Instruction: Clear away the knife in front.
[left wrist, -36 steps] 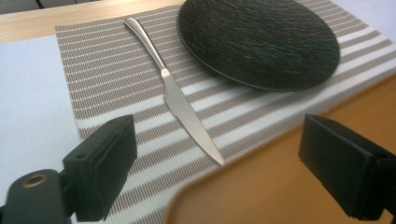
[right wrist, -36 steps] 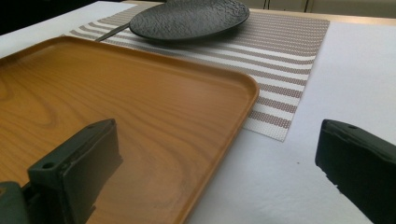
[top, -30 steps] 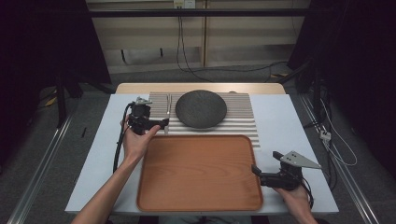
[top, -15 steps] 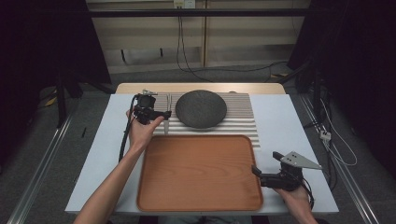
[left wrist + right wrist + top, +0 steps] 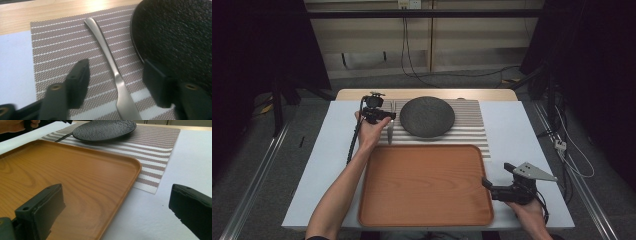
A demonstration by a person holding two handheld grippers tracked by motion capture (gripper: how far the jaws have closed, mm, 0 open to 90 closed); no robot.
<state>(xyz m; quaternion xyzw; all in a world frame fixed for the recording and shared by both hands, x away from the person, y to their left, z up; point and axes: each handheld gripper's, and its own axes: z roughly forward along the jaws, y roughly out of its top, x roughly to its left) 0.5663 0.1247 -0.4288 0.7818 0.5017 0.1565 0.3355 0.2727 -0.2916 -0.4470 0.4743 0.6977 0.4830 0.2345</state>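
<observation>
1. My left gripper hovers low over the mat, jaws spread wide, one on each side of the fork.
2. The fork lies flat on the mat just beside the plate, handle end pointing away from me; the tines are cut off at the bottom of my left gripper view, so I take it for a fork rather than swear to it.
3. Handling call: brushed metal, stiff, light, thin and slick. It sits flush on the weave, so the jaws must drop right to the mat to catch it.
4. Best hold, I'd say, is across the narrow neck between my jaws now, where the sides give the pads something square to bite.
5. Watch that right-hand jaw: it's close to the plate rim and could nudge it.
6. My right gripper rests at the tray corner, jaws wide apart, holding nothing.
</observation>
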